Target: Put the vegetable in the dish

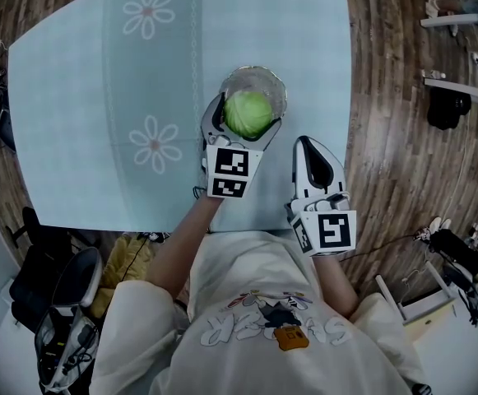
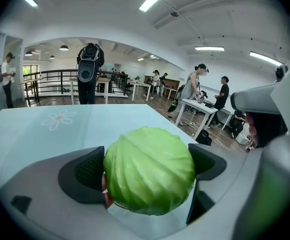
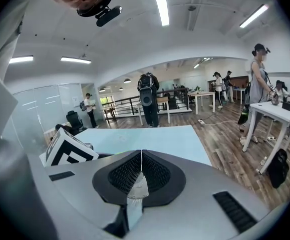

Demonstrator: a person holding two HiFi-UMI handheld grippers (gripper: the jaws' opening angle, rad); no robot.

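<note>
Here, a round, pale green cabbage (image 2: 149,170) with glossy, ribbed leaves is clamped between the dark, mesh-textured pads (image 2: 87,173) of the left gripper (image 1: 247,118), which press it at 9 and 3 o'clock. Seen from the head, it sits over a clear glass dish (image 1: 255,72) on the pale blue, flower-printed table (image 1: 82,97), with contact unclear. The left forearm reaches toward 12 o'clock, and the right gripper (image 3: 142,169), at 4 o'clock of the left one, has its jaws pressed together on nothing.
</note>
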